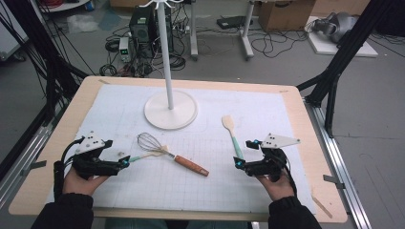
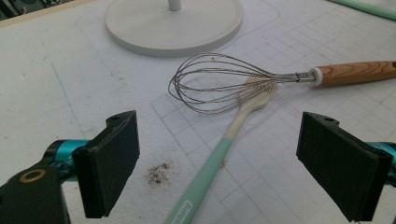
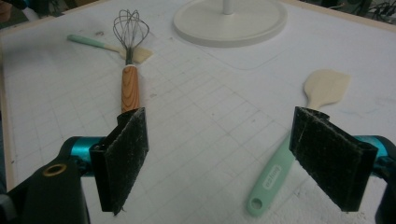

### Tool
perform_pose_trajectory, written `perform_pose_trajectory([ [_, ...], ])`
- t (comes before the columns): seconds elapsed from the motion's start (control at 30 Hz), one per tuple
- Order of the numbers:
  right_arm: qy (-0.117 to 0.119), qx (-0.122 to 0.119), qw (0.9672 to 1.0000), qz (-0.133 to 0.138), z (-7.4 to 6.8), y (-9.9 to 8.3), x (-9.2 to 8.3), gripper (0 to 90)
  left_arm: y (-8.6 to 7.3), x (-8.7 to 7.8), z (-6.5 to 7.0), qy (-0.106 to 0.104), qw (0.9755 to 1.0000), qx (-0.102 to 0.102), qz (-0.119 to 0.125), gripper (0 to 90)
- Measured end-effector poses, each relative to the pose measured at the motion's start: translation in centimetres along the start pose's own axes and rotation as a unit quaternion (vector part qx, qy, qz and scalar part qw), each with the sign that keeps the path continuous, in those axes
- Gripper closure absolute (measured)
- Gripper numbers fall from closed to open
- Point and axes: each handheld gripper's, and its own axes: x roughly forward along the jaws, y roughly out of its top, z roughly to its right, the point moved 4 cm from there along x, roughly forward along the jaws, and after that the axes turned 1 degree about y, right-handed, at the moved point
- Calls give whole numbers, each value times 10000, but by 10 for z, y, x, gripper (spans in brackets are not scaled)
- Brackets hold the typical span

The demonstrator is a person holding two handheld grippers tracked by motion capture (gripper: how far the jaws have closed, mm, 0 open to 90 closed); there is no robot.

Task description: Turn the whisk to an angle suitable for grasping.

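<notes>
A wire whisk (image 1: 169, 155) with a wooden handle lies left of centre on the white mat. Its wires rest over the cream head of a mint-handled fork spatula (image 1: 139, 156). My left gripper (image 1: 117, 152) is open, and in the left gripper view its jaws (image 2: 219, 158) straddle that mint handle (image 2: 233, 135) without touching it; the whisk (image 2: 219, 86) lies just beyond. A second mint-handled spatula (image 1: 231, 131) lies to the right. My right gripper (image 1: 246, 152) is open at its handle end, and the handle (image 3: 280, 163) lies near the right jaw of that gripper (image 3: 224, 149).
A white stand with a round base (image 1: 170, 110) and a tall pole stands at the back centre of the mat. The wooden table edge (image 1: 313, 157) borders the mat. Black frame struts (image 1: 334, 71) flank the table, with cables and boxes on the floor behind.
</notes>
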Motion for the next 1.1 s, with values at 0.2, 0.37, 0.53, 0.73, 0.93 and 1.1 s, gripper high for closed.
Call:
perform_pose_trajectory([
  [0.2, 175, -93, 9998, -67, -2, 10, 4, 176, 1, -1, -1, 15, 10000, 19, 12, 137],
  [0.37, 321, -70, 9993, -155, -4, 18, 7, 176, 1, -2, -1, 20, 10000, 7, 35, 136],
  [0.53, 440, -129, 9987, -216, -7, 27, 9, 176, 2, -2, 0, 31, 10000, 27, 56, 136],
  [0.73, 533, -113, 9981, -272, -8, 41, 15, 179, 3, -2, 0, 31, 9999, 72, 67, 136],
  [0.93, 591, -218, 9972, -409, -10, 54, 24, 182, 4, -1, 0, 24, 9999, 72, 82, 137],
  [1.1, 604, -291, 9967, -448, -12, 66, 38, 181, 4, -1, 0, 3, 9999, 104, 85, 136],
])
